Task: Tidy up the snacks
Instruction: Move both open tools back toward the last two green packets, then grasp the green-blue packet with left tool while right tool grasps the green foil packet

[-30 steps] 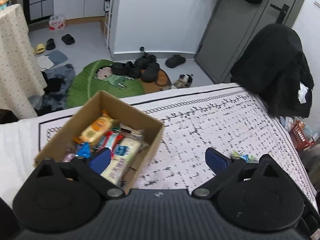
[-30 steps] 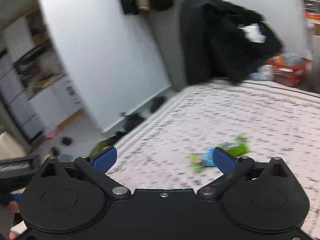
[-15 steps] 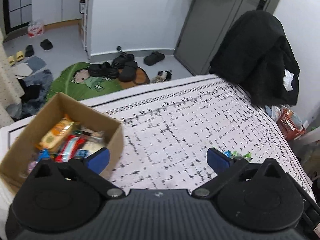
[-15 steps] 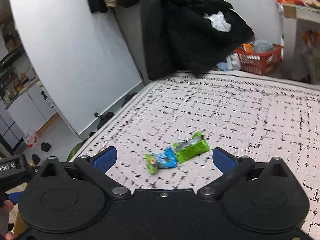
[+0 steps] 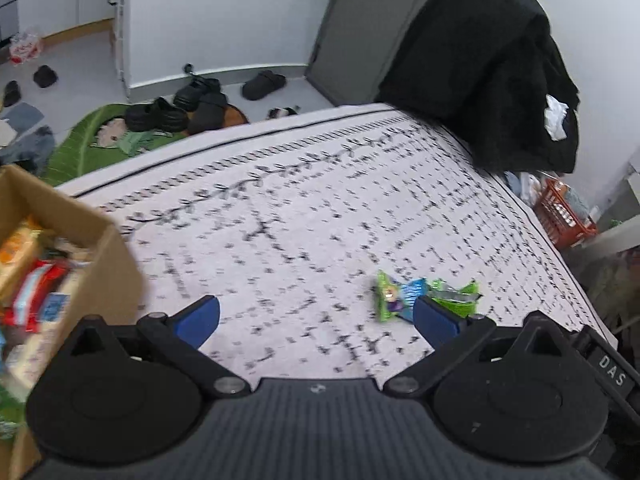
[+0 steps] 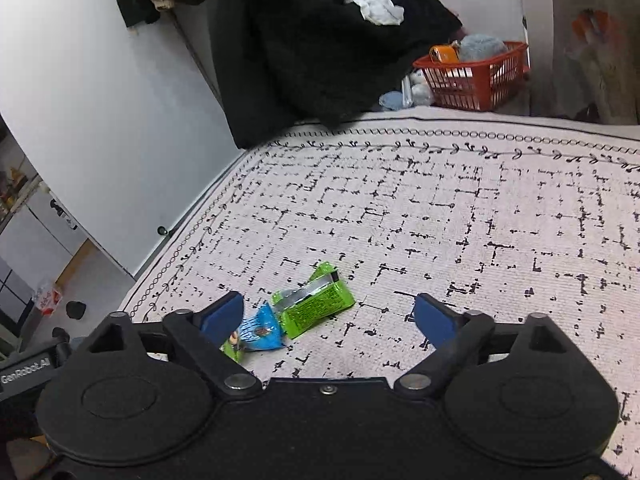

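Two snack packets lie together on the patterned white cloth: a green packet (image 6: 316,302) and a blue-and-green one (image 6: 256,330) touching it. In the left wrist view the same green packet (image 5: 454,294) and blue-and-green packet (image 5: 394,294) sit just past the right fingertip. My right gripper (image 6: 328,316) hovers over them, its jaws closing, with the green packet between the pads but not touched. My left gripper (image 5: 316,318) is open with nothing between its fingers. A cardboard box (image 5: 108,264) full of snacks stands at the left edge.
A black coat (image 6: 320,40) hangs over the far corner of the cloth-covered surface (image 6: 480,220). A red basket (image 6: 476,72) sits beyond it. Shoes (image 5: 192,104) and a green mat (image 5: 80,144) lie on the floor past the far edge.
Both grippers swung right and lower toward the two packets. The box slid to the left edge of the left wrist view. The right jaws have narrowed a little.
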The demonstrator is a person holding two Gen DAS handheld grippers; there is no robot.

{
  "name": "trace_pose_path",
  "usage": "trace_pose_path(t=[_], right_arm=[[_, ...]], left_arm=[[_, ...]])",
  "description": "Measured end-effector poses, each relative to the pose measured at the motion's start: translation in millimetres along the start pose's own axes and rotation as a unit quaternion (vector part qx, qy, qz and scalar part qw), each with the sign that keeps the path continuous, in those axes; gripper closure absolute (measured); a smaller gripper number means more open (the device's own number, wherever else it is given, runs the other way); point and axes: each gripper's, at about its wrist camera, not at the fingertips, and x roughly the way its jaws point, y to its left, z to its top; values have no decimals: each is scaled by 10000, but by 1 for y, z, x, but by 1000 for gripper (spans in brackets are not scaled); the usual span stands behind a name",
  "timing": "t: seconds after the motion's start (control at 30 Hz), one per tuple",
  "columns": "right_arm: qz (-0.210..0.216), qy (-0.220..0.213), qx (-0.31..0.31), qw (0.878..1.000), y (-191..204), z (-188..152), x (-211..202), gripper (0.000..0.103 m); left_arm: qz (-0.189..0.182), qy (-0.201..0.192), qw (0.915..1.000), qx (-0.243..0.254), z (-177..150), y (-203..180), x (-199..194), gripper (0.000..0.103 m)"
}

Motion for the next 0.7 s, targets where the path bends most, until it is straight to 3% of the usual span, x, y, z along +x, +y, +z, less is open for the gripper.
trace_pose_path(t=[0.13, 0.33, 0.53, 0.7], right_arm=[[26, 74, 59, 10000, -5, 4, 11, 26], [3, 173, 175, 9997, -13, 7, 25, 34], [33, 293, 162, 9994, -9, 4, 37, 35], [35, 343, 203, 9992, -9, 3, 48, 35]], left_arm=[[-163, 75, 9998, -6, -1, -12, 21, 4], [-357, 204, 9991, 116, -2, -33, 51, 18], [-497, 429, 9978, 92, -2, -43, 80, 36], [-640, 573, 9962, 143, -2, -53, 101, 41]])
